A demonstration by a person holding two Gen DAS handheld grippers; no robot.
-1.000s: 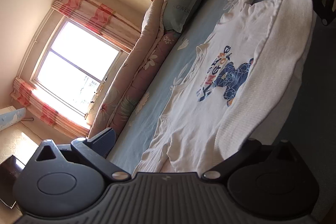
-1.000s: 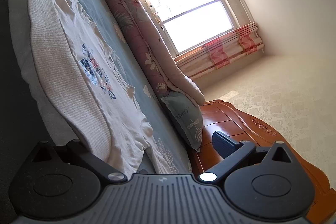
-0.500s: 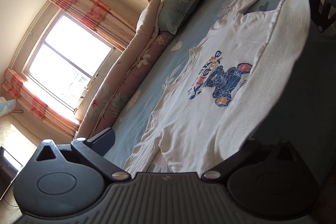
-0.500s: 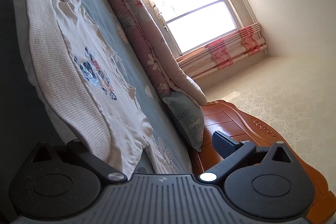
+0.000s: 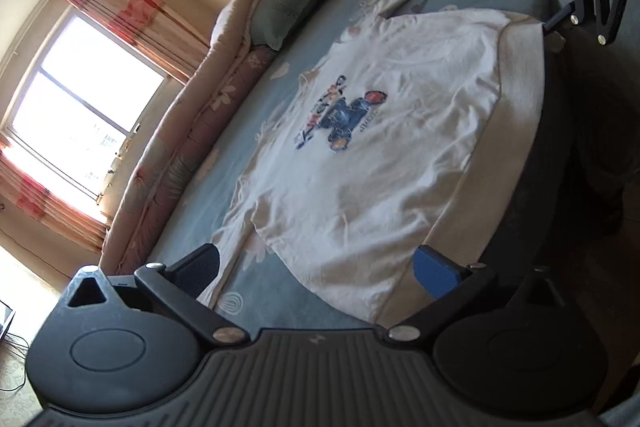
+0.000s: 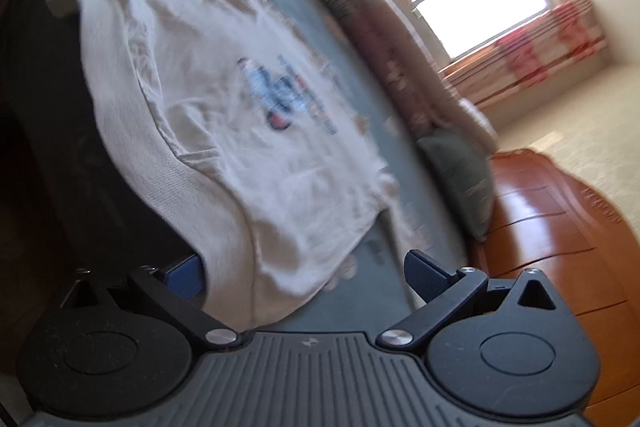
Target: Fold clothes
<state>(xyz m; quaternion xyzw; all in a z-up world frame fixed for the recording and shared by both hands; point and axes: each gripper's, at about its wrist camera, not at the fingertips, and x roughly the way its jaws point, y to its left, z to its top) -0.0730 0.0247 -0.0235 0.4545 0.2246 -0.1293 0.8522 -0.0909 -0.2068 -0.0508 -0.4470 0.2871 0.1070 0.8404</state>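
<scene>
Left tongs [image 5: 316, 269]: jaws spread wide, holding nothing. Right tongs [image 6: 304, 273]: jaws likewise spread wide, nothing between them.

The white sweatshirt [image 5: 384, 147] lies flat on the blue bed [image 5: 248, 123], printed side up, its ribbed hem running along the bed's near edge.

View differences:
- The left wrist view is sharp. It shows the print in the middle of the sweatshirt, one sleeve lying beside the body, and the right tongs at the far hem corner.
- The right wrist view is motion-blurred; the print reads only as a smear. It shows the left tongs at the sweatshirt's opposite end, in the upper left corner.
- Both views show the window [image 5: 80, 99], the rolled quilt [image 5: 188, 135], the grey-green pillow [image 5: 292, 7] and the wooden headboard [image 6: 560, 227] beyond the sweatshirt.

Position relative to the sweatshirt: each pair of tongs sits at one hem corner, fabric lying between or just beside its fingers. Whether the fingers touch the cloth cannot be determined.
</scene>
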